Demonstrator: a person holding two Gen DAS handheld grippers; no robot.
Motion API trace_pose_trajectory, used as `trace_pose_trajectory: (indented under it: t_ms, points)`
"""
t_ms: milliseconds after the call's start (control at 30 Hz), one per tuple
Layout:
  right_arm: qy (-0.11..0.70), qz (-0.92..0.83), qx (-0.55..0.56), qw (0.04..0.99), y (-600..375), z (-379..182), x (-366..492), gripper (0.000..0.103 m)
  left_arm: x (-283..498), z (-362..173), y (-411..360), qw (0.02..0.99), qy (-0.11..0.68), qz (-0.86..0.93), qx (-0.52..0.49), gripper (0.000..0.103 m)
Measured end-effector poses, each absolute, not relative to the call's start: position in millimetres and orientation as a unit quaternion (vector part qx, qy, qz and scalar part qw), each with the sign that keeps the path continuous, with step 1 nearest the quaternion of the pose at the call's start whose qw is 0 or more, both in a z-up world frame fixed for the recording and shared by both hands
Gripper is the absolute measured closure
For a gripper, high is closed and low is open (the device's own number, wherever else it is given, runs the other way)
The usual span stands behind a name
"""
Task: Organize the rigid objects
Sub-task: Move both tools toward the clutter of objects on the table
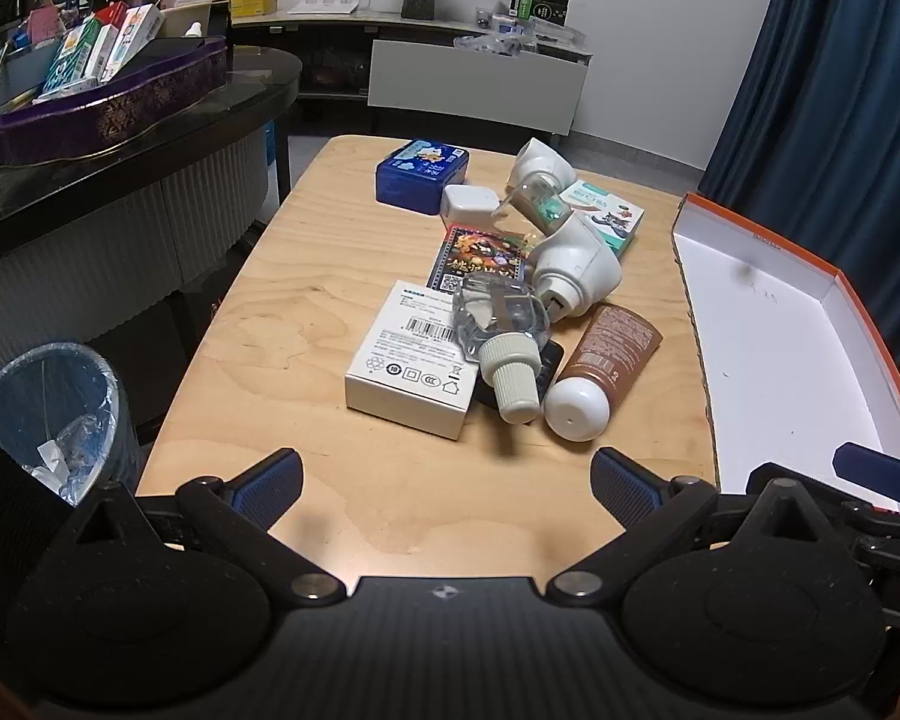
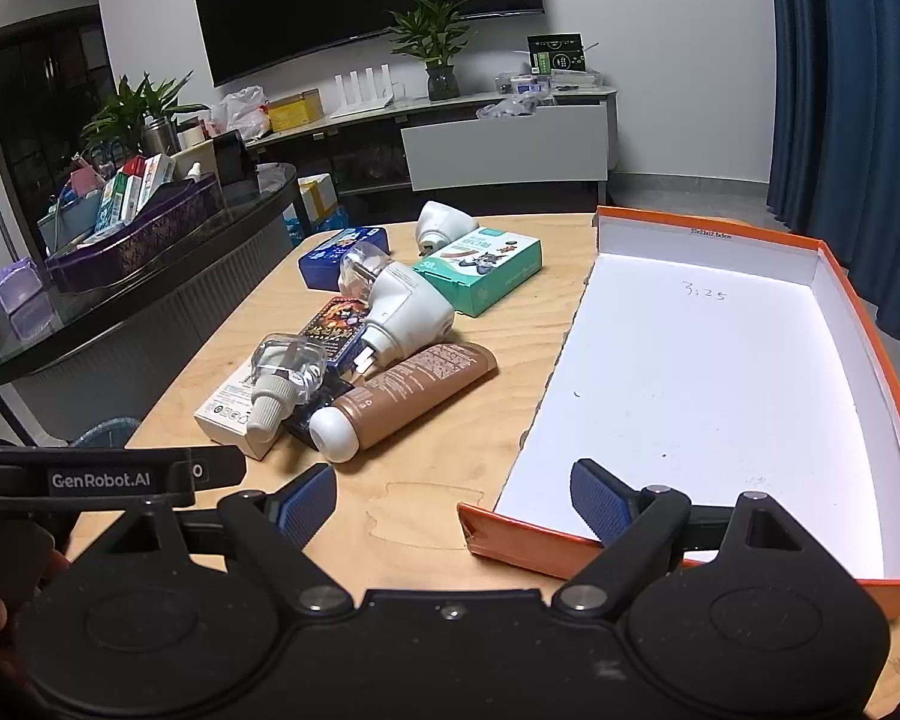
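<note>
A pile of objects lies mid-table: a white box (image 1: 411, 354), a clear bottle with a ribbed cap (image 1: 501, 330), a brown tube with a white cap (image 1: 606, 369), a white plug-in device (image 1: 576, 267), a dark printed card pack (image 1: 480, 255), a green-white box (image 1: 606, 213) and a blue tin (image 1: 421, 174). The pile also shows in the right wrist view: brown tube (image 2: 408, 393), clear bottle (image 2: 288, 372). An orange box with a white inside (image 2: 720, 384) lies open on the right. My left gripper (image 1: 447, 489) is open and empty before the pile. My right gripper (image 2: 453, 501) is open and empty at the box's near corner.
A bin with a plastic liner (image 1: 54, 414) stands left of the wooden table (image 1: 306, 300). A dark counter with a purple tray of boxes (image 1: 102, 96) is at the far left. A blue curtain (image 1: 840, 120) hangs on the right. A TV console (image 2: 504, 144) stands behind.
</note>
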State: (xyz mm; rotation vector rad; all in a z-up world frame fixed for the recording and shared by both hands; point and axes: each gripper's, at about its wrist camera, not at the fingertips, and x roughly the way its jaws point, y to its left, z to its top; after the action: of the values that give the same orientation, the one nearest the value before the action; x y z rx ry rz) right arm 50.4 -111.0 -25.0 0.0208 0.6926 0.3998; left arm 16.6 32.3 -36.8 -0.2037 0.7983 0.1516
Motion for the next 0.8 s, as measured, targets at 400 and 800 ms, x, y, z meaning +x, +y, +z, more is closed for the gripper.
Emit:
trace_pose_trajectory:
  t_ms: [400, 800]
  points:
    - [0.344, 0.194, 0.009, 0.919, -108, -30, 56, 0.003, 21, -40, 32, 0.911, 0.393, 0.074, -0.097, 0.0]
    - [0.351, 0.193, 0.01, 0.916, -108, -36, 61, 0.003, 28, -44, 34, 0.909, 0.397, 0.074, -0.101, 0.0]
